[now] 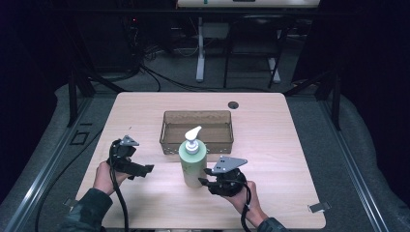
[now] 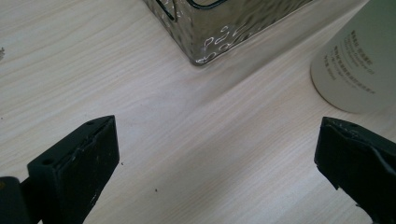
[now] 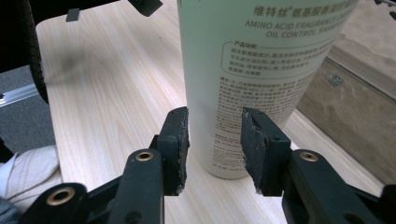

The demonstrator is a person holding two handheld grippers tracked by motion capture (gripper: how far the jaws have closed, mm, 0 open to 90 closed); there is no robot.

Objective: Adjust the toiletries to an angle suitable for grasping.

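The pump bottle [image 1: 193, 164] stands upright on the table [image 1: 290, 159], just near of the basket [image 1: 197, 131]. Left gripper [image 1: 143, 170]: jaws spread wide, nothing between them. Right gripper [image 3: 215, 142]: jaws narrowly parted beside the bottle base; contact is apparently not made.

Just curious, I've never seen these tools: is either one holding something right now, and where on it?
Nothing is held. The left hand-held gripper is wide open over bare table; the right hand-held gripper is open, short of the pump bottle.
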